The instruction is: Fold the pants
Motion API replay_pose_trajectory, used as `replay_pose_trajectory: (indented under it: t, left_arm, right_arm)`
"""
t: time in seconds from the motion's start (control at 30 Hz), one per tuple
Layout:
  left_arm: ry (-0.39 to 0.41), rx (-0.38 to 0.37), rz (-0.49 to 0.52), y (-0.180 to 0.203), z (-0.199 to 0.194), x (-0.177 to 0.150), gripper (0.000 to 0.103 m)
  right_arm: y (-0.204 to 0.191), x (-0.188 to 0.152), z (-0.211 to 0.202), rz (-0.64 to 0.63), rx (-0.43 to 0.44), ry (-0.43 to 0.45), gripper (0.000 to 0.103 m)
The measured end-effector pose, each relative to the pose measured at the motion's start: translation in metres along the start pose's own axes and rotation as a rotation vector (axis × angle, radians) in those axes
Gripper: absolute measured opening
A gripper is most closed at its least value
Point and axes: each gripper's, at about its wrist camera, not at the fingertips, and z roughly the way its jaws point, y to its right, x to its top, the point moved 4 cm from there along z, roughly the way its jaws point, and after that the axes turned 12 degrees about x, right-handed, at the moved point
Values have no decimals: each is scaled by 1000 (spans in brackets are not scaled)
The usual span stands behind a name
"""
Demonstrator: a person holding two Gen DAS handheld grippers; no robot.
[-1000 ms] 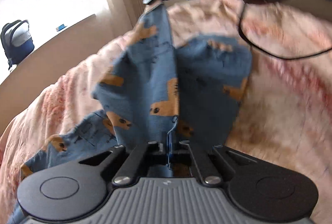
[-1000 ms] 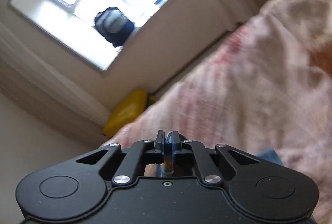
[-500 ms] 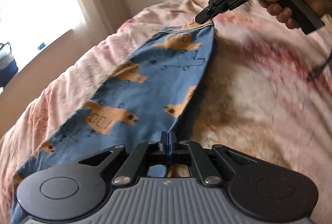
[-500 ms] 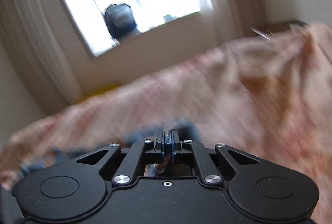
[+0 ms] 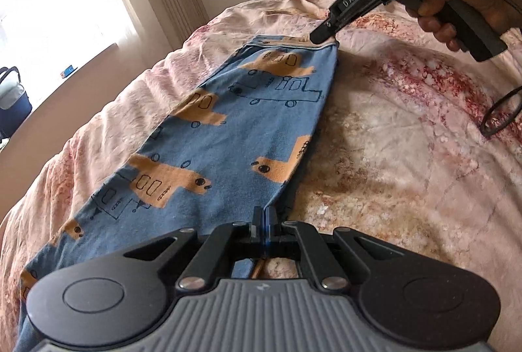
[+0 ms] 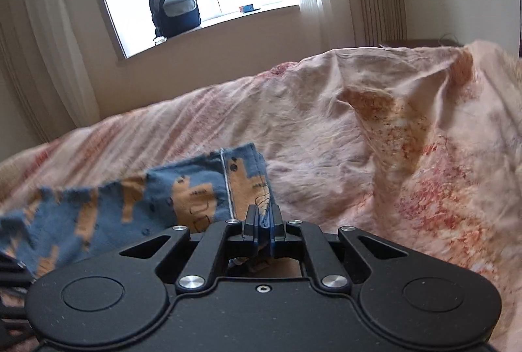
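While pants lie stretched on bed, left gripper and right gripper jaws pinch opposite ends.

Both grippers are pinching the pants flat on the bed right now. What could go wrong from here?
The right gripper holds only the waistband corner of the pants; a pull could slip it free. The left gripper pinches a thin edge, perhaps not both layers. The bedspread is rumpled, so creases may transfer.

The pants are blue with orange vehicle prints. They lie flat and stretched along the pink bed cover, folded lengthwise, one leg on the other.
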Motion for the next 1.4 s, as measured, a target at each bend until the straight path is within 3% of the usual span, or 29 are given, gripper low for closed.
replay_pose_trajectory:
  t: [0.1, 0.2, 0.27, 0.3, 0.33, 0.37, 0.4, 0.47, 0.6, 0.7, 0.83, 0.9, 0.97, 1.0, 1.07, 1.13, 1.2, 1.27, 1.4]
  left_arm:
    - [-6, -1, -31, -1, 2, -2, 0]
    - [-9, 2, -81, -7, 0, -4, 10]
    - [-13, 7, -135, -14, -3, -6, 29]
    - [-7, 9, -167, -19, -6, -7, 34]
    - [9, 9, -205, -24, -11, -8, 45]
    - [24, 11, -235, -28, -15, -9, 59]
    - [39, 18, -265, -33, -19, -10, 65]
    - [55, 55, -306, -42, -24, -11, 82]
    - [13, 140, -366, -61, -22, -19, 84]
    - [-8, 178, -415, -75, -30, -37, 95]
    - [-89, 250, -419, -88, -33, -79, 101]
    - [-145, 271, -455, -95, -32, -102, 101]
    - [-147, 240, -527, -107, -37, -119, 103]
    - [-154, 222, -544, -111, -39, -123, 103]
    - [-175, 205, -526, -117, -40, -120, 103]
    - [-195, 176, -442, -123, -39, -103, 103]
    - [-192, 151, -322, -135, -33, -71, 103]
    - [-203, 115, -243, -146, -23, -35, 103]
    - [-166, 46, -238, -160, 18, 45, 103]
  right_arm:
    - [0, -3, 3, -23, -20, 6, 6]
    - [1, -6, 4, -37, -30, 5, 7]
    - [0, -7, 4, -54, -42, 2, 12]
    - [-1, -6, 3, -76, -56, 3, 22]
    - [-2, -6, 1, -96, -68, 11, 28]
    - [-4, -5, -3, -110, -74, 25, 46]
    - [-6, -5, -7, -119, -70, 44, 61]
    - [-13, -5, -13, -146, -61, 75, 70]
    - [-38, -7, -8, -205, -41, 85, 86]
    - [-70, -12, 5, -303, 11, 82, 97]
    - [-97, -32, 22, -452, 39, 5, 100]
    - [-98, -44, 34, -529, 6, -76, 100]
    - [-88, -50, 41, -560, -55, -115, 100]
    - [-79, -48, 39, -529, -52, -113, 100]
    - [-62, -37, 31, -428, -151, -73, 102]
    - [-49, -21, 14, -290, -225, 3, 102]
    - [-45, -6, -5, -114, -217, 124, 102]
    - [-43, 5, -10, 3, -210, 187, 102]
    - [-28, 0, -4, 184, -196, 228, 102]
